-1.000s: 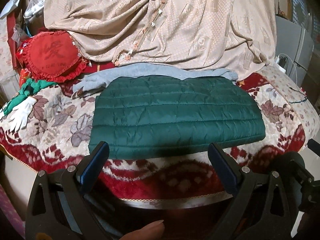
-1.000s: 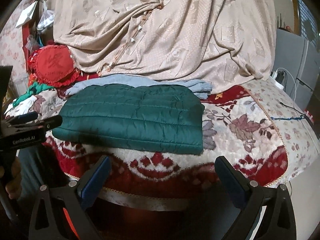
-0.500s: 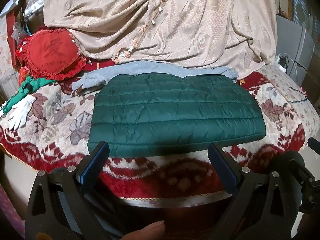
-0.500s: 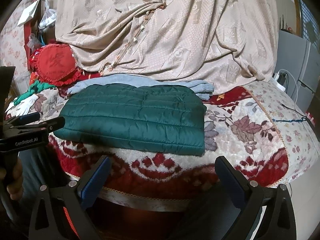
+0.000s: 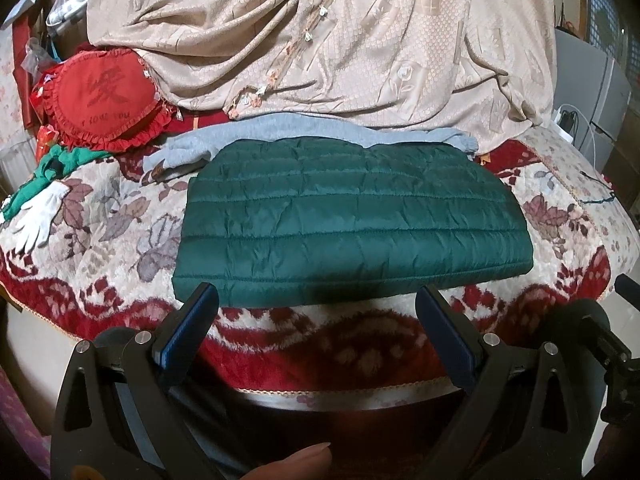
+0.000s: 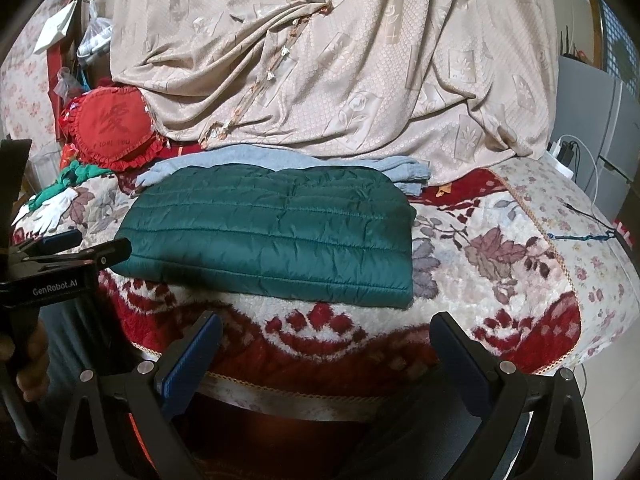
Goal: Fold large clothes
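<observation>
A dark green quilted jacket [image 5: 352, 220] lies folded into a flat rectangle on the flowered red and cream blanket [image 5: 100, 232]; it also shows in the right wrist view [image 6: 272, 232]. A grey garment [image 5: 248, 140] lies folded behind it, partly under it. My left gripper [image 5: 316, 304] is open and empty, just short of the jacket's near edge. My right gripper [image 6: 324, 328] is open and empty, in front of the bed edge, short of the jacket's near right corner. The left gripper also shows from the side in the right wrist view [image 6: 76, 248].
A beige patterned curtain cloth [image 5: 320, 40] is heaped at the back. A red frilled cushion [image 5: 104, 100], a green cloth [image 5: 60, 164] and a white glove [image 5: 40, 216] lie at the left. A grey cabinet [image 6: 592, 120] and cables [image 6: 564, 152] stand at the right.
Both views have drifted slightly; the jacket sits a little higher in the right wrist view. Both grippers stay open and the jacket has not moved.
</observation>
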